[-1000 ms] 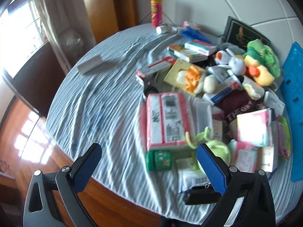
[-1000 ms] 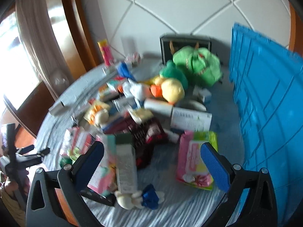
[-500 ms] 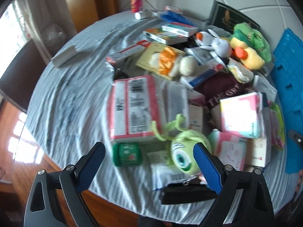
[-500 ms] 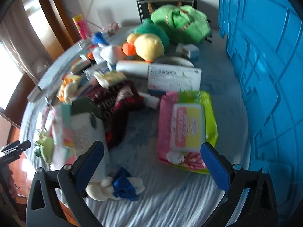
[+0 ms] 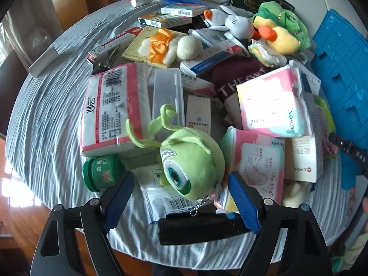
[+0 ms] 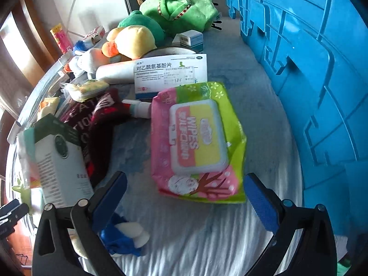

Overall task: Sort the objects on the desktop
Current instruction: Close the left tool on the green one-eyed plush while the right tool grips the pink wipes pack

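Observation:
A round table under a grey-blue cloth point(image 5: 50, 105) is heaped with boxes, packets and plush toys. In the left wrist view my left gripper point(image 5: 181, 197) is open, its blue pads either side of a green one-eyed plush point(image 5: 191, 161) with a bead chain. In the right wrist view my right gripper point(image 6: 184, 197) is open just short of a pink and green wipes pack point(image 6: 197, 140), which lies flat on the cloth. A blue plastic crate point(image 6: 310, 73) stands immediately right of the pack.
Around the plush lie a red-edged tissue pack point(image 5: 110, 110), a green jar point(image 5: 101, 172), pink tissue packs point(image 5: 271, 101) and a black bar point(image 5: 202, 227). A white carton point(image 6: 59, 163), dark red cloth point(image 6: 99, 124), medicine box point(image 6: 170, 73), duck plush point(image 6: 133, 41) and blue-and-white toy point(image 6: 124, 237) surround the wipes.
Both grippers have moved forward and down toward the table. The green plush now lies between my left fingers, and the wipes pack has come close in front of my right gripper.

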Motion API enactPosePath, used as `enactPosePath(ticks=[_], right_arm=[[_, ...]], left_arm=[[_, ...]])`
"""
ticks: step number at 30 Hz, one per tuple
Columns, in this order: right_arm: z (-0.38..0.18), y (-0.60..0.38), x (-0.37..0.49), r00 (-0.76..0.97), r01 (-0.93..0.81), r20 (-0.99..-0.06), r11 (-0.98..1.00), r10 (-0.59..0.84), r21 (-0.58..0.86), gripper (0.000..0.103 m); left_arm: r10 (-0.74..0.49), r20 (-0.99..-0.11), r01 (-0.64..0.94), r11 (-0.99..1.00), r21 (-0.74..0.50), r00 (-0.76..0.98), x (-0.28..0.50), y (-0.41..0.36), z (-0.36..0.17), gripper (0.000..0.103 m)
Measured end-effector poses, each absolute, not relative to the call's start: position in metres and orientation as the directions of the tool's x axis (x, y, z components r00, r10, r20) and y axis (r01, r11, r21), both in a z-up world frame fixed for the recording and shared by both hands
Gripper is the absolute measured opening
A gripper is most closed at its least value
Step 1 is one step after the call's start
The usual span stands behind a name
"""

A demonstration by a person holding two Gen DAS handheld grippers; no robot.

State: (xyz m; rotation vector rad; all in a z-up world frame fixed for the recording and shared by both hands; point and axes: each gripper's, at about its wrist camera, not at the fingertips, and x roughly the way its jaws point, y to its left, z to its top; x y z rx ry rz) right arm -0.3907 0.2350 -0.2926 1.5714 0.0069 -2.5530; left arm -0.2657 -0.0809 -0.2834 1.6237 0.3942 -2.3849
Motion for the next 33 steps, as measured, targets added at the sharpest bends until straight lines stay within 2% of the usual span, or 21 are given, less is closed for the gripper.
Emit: enactPosePath(ticks=[7,9,10,33], right_arm=[[-0.304,0.238,-0.4,-0.432,0.157,-0.894,-0.986,-0.118,0.055,0.103],[-0.306,0.238,-0.403,-0.435,0.16,-0.895,-0.986,-0.105,0.038,0.103],[-0.307,0.237,-0.405,-0.436,0.166,-0.894,-0.986,-0.103,0.032,0.103],[-0.335,0.227,-0.455,-0.411,0.187,-0.909,-0.982,-0.073,-0.006,0.103]], left_arm=[[-0.068,-0.934,0.368,-0.927,-0.071,-0.35,-0.274,-0.079,-0.298,0.083],[-0.066,-0.939,0.369,-0.927,-0.068,-0.338,-0.278,-0.077,-0.304,0.07],[-0.061,-0.942,0.367,-0.928,-0.068,-0.329,-0.28,-0.076,-0.307,0.061],[-0.078,-0.929,0.314,-0.949,-0.043,-0.363,-0.308,-0.073,-0.297,0.061]])
